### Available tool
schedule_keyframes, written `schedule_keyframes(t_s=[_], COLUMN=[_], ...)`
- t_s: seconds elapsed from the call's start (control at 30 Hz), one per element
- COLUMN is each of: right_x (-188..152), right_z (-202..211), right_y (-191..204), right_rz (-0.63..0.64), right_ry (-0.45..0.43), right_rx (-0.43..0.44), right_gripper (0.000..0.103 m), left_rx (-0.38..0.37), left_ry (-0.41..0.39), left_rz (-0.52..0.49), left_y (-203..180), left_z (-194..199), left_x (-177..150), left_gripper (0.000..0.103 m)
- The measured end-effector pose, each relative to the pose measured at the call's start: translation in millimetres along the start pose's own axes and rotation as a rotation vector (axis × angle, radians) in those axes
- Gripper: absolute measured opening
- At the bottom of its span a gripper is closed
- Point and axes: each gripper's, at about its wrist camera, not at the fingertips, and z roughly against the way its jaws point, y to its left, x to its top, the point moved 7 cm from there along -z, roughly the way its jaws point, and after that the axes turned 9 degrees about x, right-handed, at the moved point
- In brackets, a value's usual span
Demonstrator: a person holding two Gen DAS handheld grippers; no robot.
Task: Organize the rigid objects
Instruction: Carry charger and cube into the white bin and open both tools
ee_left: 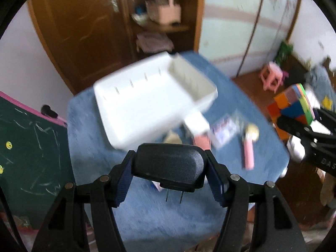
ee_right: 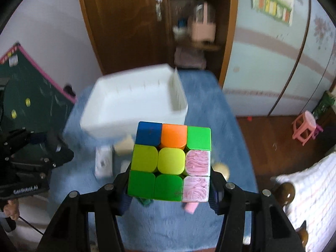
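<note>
My left gripper is shut on a black power adapter with two metal prongs pointing down, held above the blue table. My right gripper is shut on a multicoloured puzzle cube; the cube also shows at the right in the left wrist view. A white divided storage box sits at the table's far side, also seen in the right wrist view. Both grippers are in front of the box and above the table.
Small items lie on the table by the box: a pink stick-shaped object, a printed card pack, a white small box and a beige piece. A green chalkboard stands left. A wooden cabinet is behind.
</note>
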Motion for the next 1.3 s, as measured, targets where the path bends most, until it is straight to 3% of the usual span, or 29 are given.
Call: schedule_keyframes(t_s=[0.27, 0.4, 0.53, 0.7, 0.83, 1.0, 1.3], right_x=[103, 139, 163, 167, 143, 105, 71], right_z=[51, 44, 7, -67, -146, -214, -290], right_y=[14, 18, 16, 11, 5, 2, -8], right_rz=[0.023, 0.043, 0.043, 0.065, 0.069, 0.116, 0.099], right_ry=[-0.15, -0.176, -0.132, -0.035, 0.107, 0.244, 0.414], right_rx=[-0.009, -0.026, -0.016, 0.008, 0.055, 0.054, 0.107], right_gripper=[0.058, 0.058, 0.058, 0.058, 0.058, 0.058, 0.058], left_rx=[-0.009, 0.052, 0.078, 0.145, 0.2, 0.223, 0.243], left_ry=[-0.145, -0.208, -0.196, -0.051, 0.06, 0.183, 0.318], left_rz=[0.096, 0.126, 0.192, 0.279, 0.302, 0.319, 0.361], left_y=[44, 53, 61, 66, 65, 56, 56], left_z=[13, 10, -22, -93, -155, -218, -277], left_x=[86, 114, 128, 124, 109, 88, 63], left_gripper=[0.067, 0.067, 0.067, 0.067, 0.067, 0.067, 0.068])
